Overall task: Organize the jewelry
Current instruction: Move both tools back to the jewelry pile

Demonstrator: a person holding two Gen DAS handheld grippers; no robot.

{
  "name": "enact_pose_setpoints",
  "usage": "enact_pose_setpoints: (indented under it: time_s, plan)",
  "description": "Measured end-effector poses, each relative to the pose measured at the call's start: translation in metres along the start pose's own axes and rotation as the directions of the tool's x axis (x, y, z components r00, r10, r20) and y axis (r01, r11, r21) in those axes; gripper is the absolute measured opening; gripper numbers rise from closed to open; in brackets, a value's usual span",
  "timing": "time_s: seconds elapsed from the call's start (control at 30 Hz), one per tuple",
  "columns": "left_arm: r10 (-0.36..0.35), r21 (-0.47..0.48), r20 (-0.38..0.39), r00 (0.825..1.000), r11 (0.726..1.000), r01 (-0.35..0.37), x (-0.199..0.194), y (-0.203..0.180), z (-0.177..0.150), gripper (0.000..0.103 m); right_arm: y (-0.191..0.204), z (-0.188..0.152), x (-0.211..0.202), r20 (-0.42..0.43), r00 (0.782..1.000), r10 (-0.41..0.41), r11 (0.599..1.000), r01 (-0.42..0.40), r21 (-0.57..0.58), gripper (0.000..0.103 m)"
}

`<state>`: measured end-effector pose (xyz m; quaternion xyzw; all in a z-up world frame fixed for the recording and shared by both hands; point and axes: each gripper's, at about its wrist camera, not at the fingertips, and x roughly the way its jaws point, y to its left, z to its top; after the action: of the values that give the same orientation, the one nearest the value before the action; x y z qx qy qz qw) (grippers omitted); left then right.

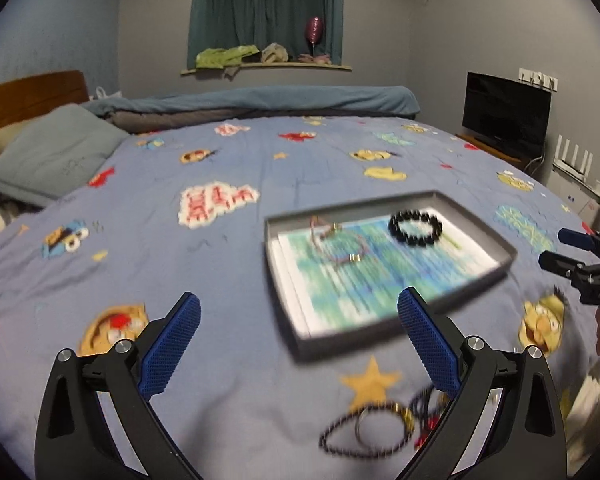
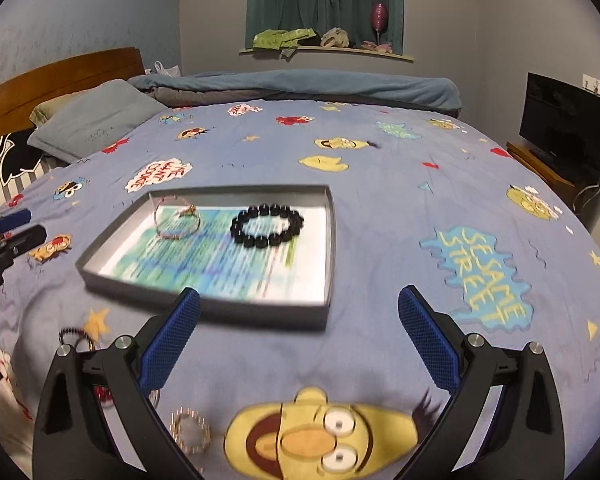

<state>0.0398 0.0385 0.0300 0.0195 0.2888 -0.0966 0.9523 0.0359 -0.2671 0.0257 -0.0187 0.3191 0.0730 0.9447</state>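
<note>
While both tools are held above the patterned bedsheet [image 2: 380,208], the left gripper [image 1: 298,344] and the right gripper [image 2: 298,340] are seen with their blue pads spread wide and nothing between them. A shallow grey tray [image 2: 332,240] is laid on the sheet, lined with a printed paper that is blurred. Two pieces are contained in it: a black beaded bracelet [image 2: 267,225] toward the far side and a thin pink bracelet [image 2: 177,222] with a small gold fitting, set apart from each other. Outside the tray, on the sheet nearest the grippers, further jewelry is left loose: a dark beaded loop [image 1: 364,434] overlapping a gold ring-shaped piece, and a gold link bracelet [image 2: 190,430]. Finer details are lost to blur.
</note>
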Motion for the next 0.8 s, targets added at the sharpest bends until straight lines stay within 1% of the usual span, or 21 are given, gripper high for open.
enact_pose_setpoints:
  time_s: [0.07, 0.17, 0.23, 0.33, 0.47, 0.53, 0.6, 0.67, 0.73, 0.77, 0.8]
  plan:
    - [-0.012, -0.004, -0.025, 1.000, 1.000, 0.012, -0.001, 0.001, -0.015, 0.098, 0.001, -0.013, -0.002, -0.020, 1.000, -0.002, 1.000, 0.003, 0.007, 0.098]
    - [-0.019, -0.012, -0.065, 0.998, 1.000, 0.019, -0.002, 0.001, -0.037, 0.098, 0.001, -0.033, -0.003, -0.062, 0.998, 0.015, 1.000, -0.015, 0.009, 0.098]
    - [-0.023, -0.008, -0.079, 0.997, 1.000, 0.022, -0.004, 0.000, -0.050, 0.098, 0.003, -0.049, -0.007, -0.049, 0.998, 0.026, 1.000, -0.026, 0.004, 0.098]
    - [-0.015, 0.017, -0.103, 0.995, 1.000, 0.017, -0.006, -0.006, -0.071, 0.098, 0.008, -0.065, -0.010, -0.060, 0.998, 0.011, 1.000, -0.013, -0.028, 0.098]
    - [-0.010, -0.002, -0.119, 0.993, 1.000, 0.010, -0.006, -0.008, -0.091, 0.098, 0.014, -0.081, -0.011, -0.080, 0.994, 0.071, 0.997, -0.071, -0.006, 0.098]
    - [-0.012, 0.005, -0.128, 0.992, 1.000, 0.013, -0.005, -0.008, -0.095, 0.098, 0.019, -0.086, -0.012, -0.074, 0.995, 0.067, 0.997, -0.069, -0.023, 0.098]
    - [0.007, 0.022, -0.130, 0.991, 1.000, -0.004, -0.004, -0.010, -0.097, 0.098, 0.027, -0.090, -0.012, -0.075, 0.996, 0.052, 0.997, -0.056, -0.056, 0.098]
    - [0.015, 0.027, -0.140, 0.990, 1.000, -0.011, -0.002, -0.010, -0.096, 0.096, 0.032, -0.092, -0.013, -0.077, 0.995, 0.060, 0.995, -0.066, -0.071, 0.098]
    - [0.006, 0.021, -0.145, 0.989, 1.000, -0.003, -0.001, -0.008, -0.095, 0.094, 0.037, -0.093, -0.013, -0.079, 0.995, 0.062, 0.994, -0.069, -0.088, 0.098]
    - [-0.001, 0.017, -0.143, 0.990, 1.000, 0.003, -0.002, -0.007, -0.094, 0.091, 0.040, -0.093, -0.014, -0.077, 0.995, 0.056, 0.993, -0.063, -0.104, 0.098]
    - [-0.006, 0.017, -0.145, 0.989, 1.000, 0.008, -0.001, -0.008, -0.093, 0.082, 0.042, -0.094, -0.014, -0.074, 0.996, 0.050, 0.992, -0.058, -0.113, 0.098]
